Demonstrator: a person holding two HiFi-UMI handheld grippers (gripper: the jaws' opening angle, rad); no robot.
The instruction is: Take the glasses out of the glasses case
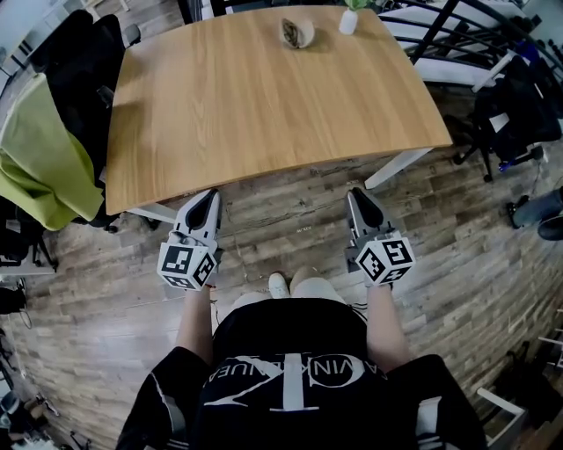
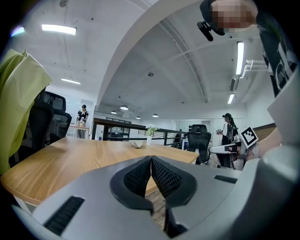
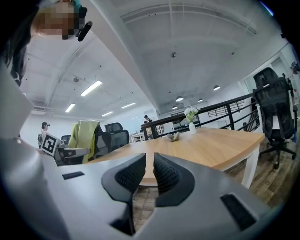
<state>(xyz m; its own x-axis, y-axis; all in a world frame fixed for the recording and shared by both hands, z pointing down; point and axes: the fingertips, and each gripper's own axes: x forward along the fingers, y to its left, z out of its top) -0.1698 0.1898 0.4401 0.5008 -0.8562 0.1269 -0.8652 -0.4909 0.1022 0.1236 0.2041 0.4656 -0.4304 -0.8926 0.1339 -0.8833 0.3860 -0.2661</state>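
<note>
Left hand-held gripper point(image 1: 208, 197): jaws pressed together, empty; at near edge of pale wooden surface point(image 1: 264, 105).
Right hand-held gripper point(image 1: 356, 197): jaws almost closed, thin slit, nothing between.
Small grey-brown glasses case point(image 1: 297, 32): far edge, well apart from both; glasses not discernible.
Risk: long reach could knock white vase point(image 1: 349, 19) near case; unsteadied case may slide on smooth wood.

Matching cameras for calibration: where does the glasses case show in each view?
Head view: glasses case at top centre, far end of the table.
Left gripper view: case small, near centre.
Right gripper view: case just right of centre.
Shared landmark: white vase beside it.
</note>
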